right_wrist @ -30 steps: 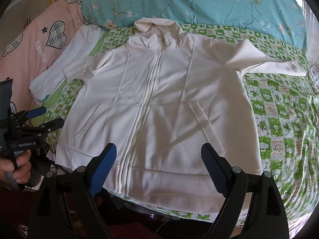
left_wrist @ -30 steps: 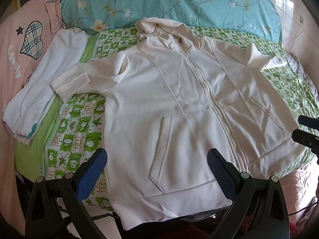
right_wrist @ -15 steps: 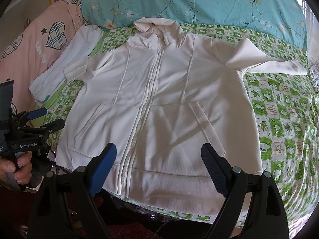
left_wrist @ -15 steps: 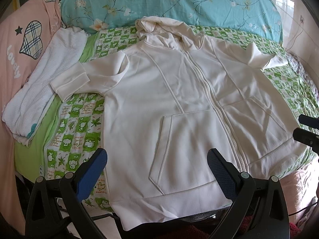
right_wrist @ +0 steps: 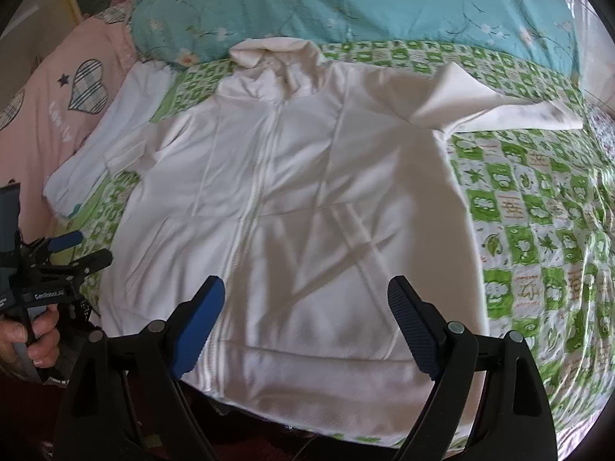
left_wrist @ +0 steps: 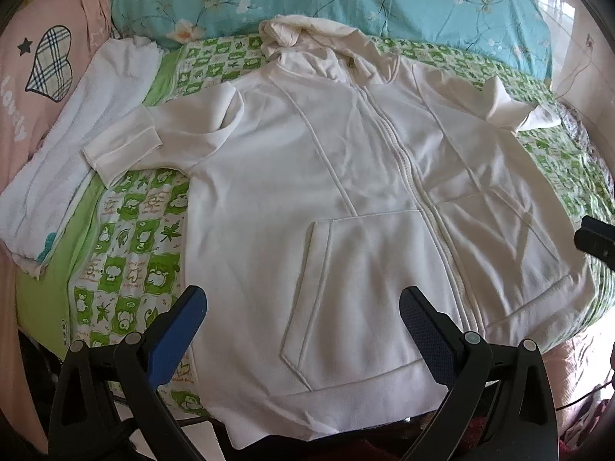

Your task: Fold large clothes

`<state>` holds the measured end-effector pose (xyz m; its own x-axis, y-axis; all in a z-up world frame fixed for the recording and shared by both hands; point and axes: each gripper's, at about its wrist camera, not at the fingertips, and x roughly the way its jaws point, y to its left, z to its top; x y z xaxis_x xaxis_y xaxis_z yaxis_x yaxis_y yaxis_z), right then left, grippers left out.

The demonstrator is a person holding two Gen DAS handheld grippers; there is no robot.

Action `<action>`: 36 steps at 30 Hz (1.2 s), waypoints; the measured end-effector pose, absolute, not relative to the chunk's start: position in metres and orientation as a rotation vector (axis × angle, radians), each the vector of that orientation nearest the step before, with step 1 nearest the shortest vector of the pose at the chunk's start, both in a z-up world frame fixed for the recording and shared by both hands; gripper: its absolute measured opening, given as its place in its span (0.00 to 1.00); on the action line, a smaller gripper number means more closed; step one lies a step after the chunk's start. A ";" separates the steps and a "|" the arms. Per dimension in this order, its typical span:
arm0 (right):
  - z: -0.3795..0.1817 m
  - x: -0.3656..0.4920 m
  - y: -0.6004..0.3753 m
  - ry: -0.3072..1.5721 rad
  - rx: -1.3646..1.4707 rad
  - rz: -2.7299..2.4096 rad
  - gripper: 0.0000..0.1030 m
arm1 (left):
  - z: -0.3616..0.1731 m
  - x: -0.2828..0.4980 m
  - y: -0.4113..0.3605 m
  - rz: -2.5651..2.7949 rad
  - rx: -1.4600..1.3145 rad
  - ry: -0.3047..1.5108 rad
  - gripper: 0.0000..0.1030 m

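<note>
We hold one gripper in each hand above the near edge of the bed. The left gripper [left_wrist: 303, 307] has its jaws set wide apart, with nothing between the pads. In the left wrist view its blue left finger [left_wrist: 180, 330] stands over the green-checked bedsheet [left_wrist: 127, 238], just beside the garment's side edge, and its dark textured right finger [left_wrist: 426, 330] stands over the front pocket area. We cannot tell whether either pad touches the fabric.

The right gripper [right_wrist: 307, 307] also has its jaws spread wide and carries nothing. Its two fingers frame the lower front of the garment, near the hem band.

The task item, a white zip-up hoodie [left_wrist: 346, 211], lies face up and flat on the bedsheet, zipper closed, hood [right_wrist: 269, 50] toward the turquoise floral pillow [right_wrist: 365, 0]. Its hem reaches the near edge of the bed. One short sleeve [left_wrist: 127, 146] lies partly over a folded white towel [left_wrist: 77, 134] at the left; the other sleeve [right_wrist: 499, 103] extends out to the right across the bedsheet.

A pink pillow with plaid hearts [right_wrist: 57, 115] lies to the left of the towel. In the right wrist view, a hand [right_wrist: 27, 338] grips the left gripper's handle at the lower left edge.
</note>
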<state>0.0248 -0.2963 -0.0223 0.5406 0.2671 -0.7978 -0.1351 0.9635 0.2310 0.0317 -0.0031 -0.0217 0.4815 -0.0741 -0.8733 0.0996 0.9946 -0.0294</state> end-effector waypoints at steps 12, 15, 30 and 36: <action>-0.031 0.091 -0.410 0.920 0.283 0.013 0.85 | -0.032 0.083 -0.006 -0.082 0.005 1.033 0.98; -0.034 0.121 -0.454 0.891 0.351 -0.052 0.81 | -0.035 0.101 -0.005 -0.075 -0.009 1.043 0.98; -0.046 0.307 -0.643 0.778 0.444 -0.451 0.58 | -0.063 0.179 -0.025 -0.073 -0.023 1.117 0.98; -0.070 0.360 -0.686 0.841 0.440 -0.549 0.43 | -0.079 0.205 -0.034 -0.074 -0.043 1.140 0.98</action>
<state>0.3603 -0.6863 -0.0701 0.5445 -0.2781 -0.7914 0.6122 0.7767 0.1482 0.2045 -0.0339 -0.0788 0.4158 -0.0807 -0.9059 0.0370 0.9967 -0.0718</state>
